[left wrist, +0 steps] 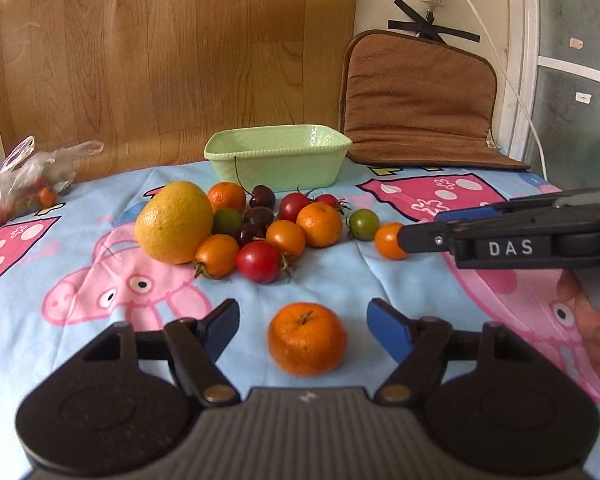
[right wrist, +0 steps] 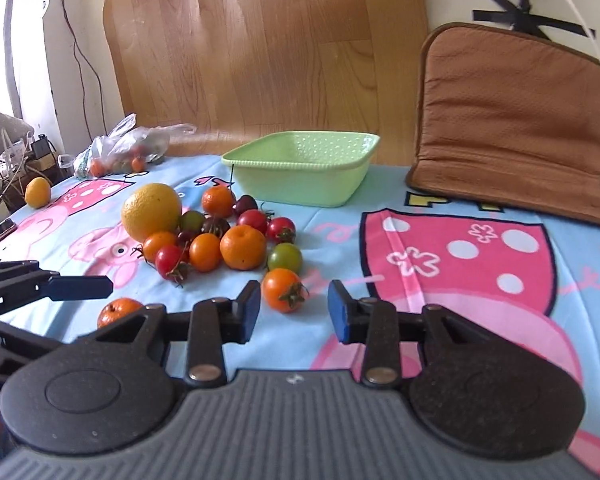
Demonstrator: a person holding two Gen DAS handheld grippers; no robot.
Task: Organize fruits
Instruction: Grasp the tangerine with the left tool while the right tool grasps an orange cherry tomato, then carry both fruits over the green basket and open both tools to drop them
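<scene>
The left gripper point(left wrist: 303, 328) sat low and level, its jaws spread wide. The right gripper point(right wrist: 294, 307) reached in from the right, also level, jaws parted and holding nothing.

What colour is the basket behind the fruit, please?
Pale green basket, clearest in the right wrist view.
</scene>
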